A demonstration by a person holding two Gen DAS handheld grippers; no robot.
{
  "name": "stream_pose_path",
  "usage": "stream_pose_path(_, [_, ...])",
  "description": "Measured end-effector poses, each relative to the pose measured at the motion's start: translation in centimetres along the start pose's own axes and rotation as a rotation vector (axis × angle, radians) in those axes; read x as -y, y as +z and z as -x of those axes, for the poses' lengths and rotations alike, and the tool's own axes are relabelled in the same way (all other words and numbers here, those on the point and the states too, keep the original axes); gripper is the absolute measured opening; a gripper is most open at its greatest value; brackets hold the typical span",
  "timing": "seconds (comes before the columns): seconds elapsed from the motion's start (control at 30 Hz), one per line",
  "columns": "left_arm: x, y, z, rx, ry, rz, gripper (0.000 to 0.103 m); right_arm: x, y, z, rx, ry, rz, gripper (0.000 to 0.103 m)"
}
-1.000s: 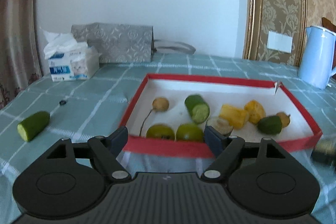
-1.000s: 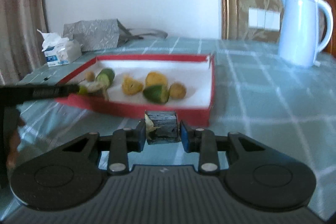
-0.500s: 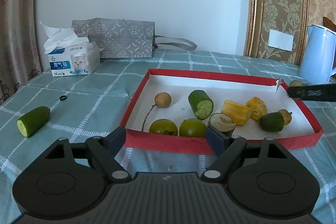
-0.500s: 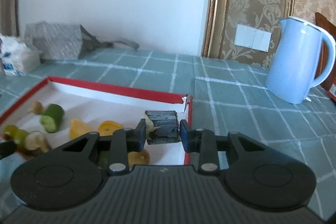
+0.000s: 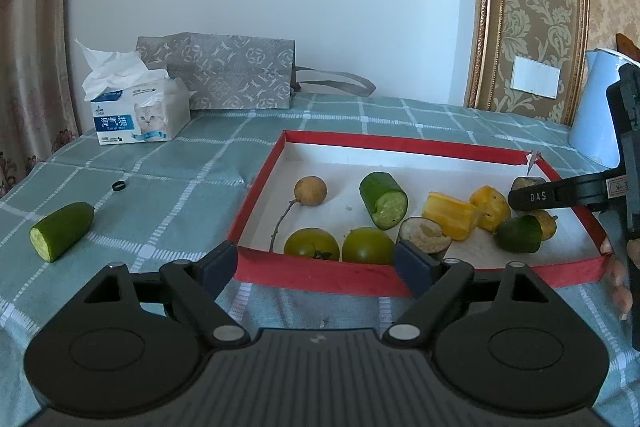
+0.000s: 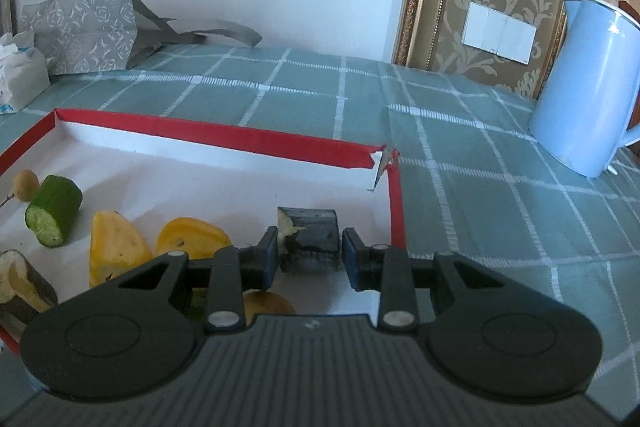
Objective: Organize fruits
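A red-rimmed white tray [image 5: 400, 144] holds a longan [image 5: 310, 190], a cucumber piece [image 5: 383, 200], two green fruits [image 5: 312, 243], yellow chunks [image 5: 450, 215] and dark pieces. My right gripper [image 6: 308, 256] is over the tray's right end [image 6: 396, 203]. A dark banana chunk [image 6: 308, 239] stands between its fingers, with small gaps on both sides. It also shows in the left wrist view [image 5: 528, 183]. My left gripper [image 5: 316, 267] is open and empty before the tray's near rim. A cucumber end [image 5: 62, 230] lies on the cloth at left.
A tissue box [image 5: 140, 113] and a grey paper bag [image 5: 232, 71] stand at the back left. A blue kettle [image 6: 584, 87] stands right of the tray. A small black ring [image 5: 118, 186] lies on the green checked tablecloth [image 5: 160, 195].
My right gripper carried the dark chunk over the rim into the tray's right end and its fingers have parted slightly. My left gripper stayed open and drew back a little.
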State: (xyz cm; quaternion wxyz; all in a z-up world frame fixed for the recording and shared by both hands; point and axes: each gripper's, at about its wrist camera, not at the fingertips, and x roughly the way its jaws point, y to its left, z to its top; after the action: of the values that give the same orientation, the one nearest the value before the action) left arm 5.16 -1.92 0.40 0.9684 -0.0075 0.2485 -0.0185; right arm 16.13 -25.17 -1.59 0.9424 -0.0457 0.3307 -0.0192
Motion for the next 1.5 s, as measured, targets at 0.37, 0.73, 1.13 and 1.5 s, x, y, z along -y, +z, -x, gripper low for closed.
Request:
stream_pose_path(0.37, [0.3,-0.1,0.1,0.012,0.018,-0.019,0.089,-0.1,-0.2,2.2,0.072,0.004,-0.025,0.068])
stream_pose_path(0.73, [0.3,-0.1,0.4,0.019,0.026,-0.027,0.089,0.9,-0.8,6.1,0.174,0.034,-0.086,0.092])
stream_pose_path(1.13, [-0.4,-1.3,2.4,0.000,0.019,-0.010,0.089,2.0,-6.1,15.3,0.265,0.187,-0.176,0.103])
stream_pose_path(1.5, [1.0,-3.3,5.7,0.000,-0.010,-0.047,0.089,0.3,-10.6,15.5,0.184,0.171,-0.149,0.103])
